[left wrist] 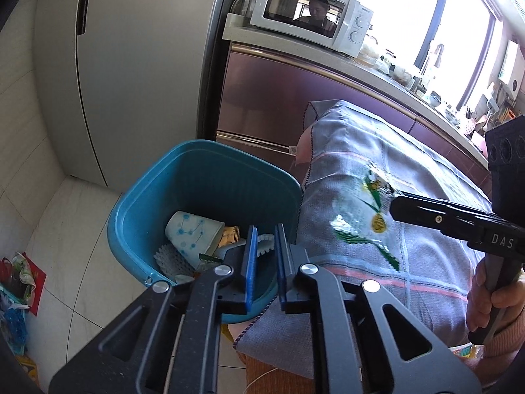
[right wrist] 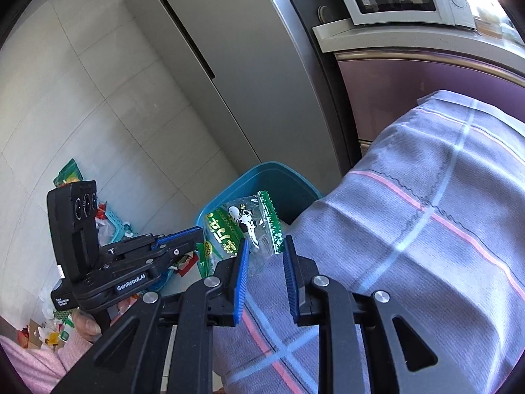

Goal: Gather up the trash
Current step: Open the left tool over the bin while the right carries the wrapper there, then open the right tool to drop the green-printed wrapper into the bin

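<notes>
A teal bin (left wrist: 203,146) stands on the floor beside the cloth-covered table (left wrist: 410,262). In it lie a paper cup (left wrist: 193,233) with blue dots, white foam netting (left wrist: 170,259) and wrappers. My left gripper (left wrist: 265,228) hovers over the bin's near rim, its jaws almost together with nothing between them. The right wrist view shows it (right wrist: 197,231) left of the bin (right wrist: 272,165). My right gripper (right wrist: 266,241) is shut on a clear wrapper (right wrist: 242,223) with green print, held above the table edge next to the bin. From the left wrist view the right gripper (left wrist: 393,205) and wrapper (left wrist: 361,216) are over the cloth.
A tall grey fridge (left wrist: 131,82) stands behind the bin, with a purple cabinet and a microwave (left wrist: 311,10) to its right. Loose packaging lies on the floor at left (left wrist: 16,282), by a small teal basket (right wrist: 115,226). A hand (left wrist: 492,295) grips the right handle.
</notes>
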Demonstrator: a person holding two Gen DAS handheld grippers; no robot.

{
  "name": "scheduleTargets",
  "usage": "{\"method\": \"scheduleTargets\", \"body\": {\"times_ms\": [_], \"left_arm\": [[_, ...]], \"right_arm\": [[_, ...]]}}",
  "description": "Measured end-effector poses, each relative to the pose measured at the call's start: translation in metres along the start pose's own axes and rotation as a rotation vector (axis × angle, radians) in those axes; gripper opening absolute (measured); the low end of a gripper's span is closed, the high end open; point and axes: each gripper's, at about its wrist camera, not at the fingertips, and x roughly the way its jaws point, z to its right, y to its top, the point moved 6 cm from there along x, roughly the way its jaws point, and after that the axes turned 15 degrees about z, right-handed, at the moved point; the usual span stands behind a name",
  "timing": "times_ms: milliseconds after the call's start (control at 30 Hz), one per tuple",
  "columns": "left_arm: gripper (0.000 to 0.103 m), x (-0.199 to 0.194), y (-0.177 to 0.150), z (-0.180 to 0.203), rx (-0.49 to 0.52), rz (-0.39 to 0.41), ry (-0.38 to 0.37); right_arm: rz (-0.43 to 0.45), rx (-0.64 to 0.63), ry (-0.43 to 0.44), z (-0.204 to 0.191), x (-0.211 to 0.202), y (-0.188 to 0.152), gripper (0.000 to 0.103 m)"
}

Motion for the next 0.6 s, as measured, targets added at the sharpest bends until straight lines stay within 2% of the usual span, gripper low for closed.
{"method": "scheduleTargets", "body": {"times_ms": [67, 167, 600], "left_arm": [[0.019, -0.001, 0.000, -0.002, -0.003, 0.003, 0.007], [0.025, -0.002, 0.000, -0.007, -0.009, 0.010, 0.020], [0.041, -0.006, 0.003, -0.029, -0.038, 0.028, 0.061]], "right_arm": [[-0.012, -0.011, -0.006, -0.003, 0.009, 0.001, 0.020], [-0.029, -0.024, -0.014, -0.006, 0.024, 0.003, 0.021], [-0.110, -0.049, -0.071, -0.014, 0.079, 0.003, 0.024]]}}
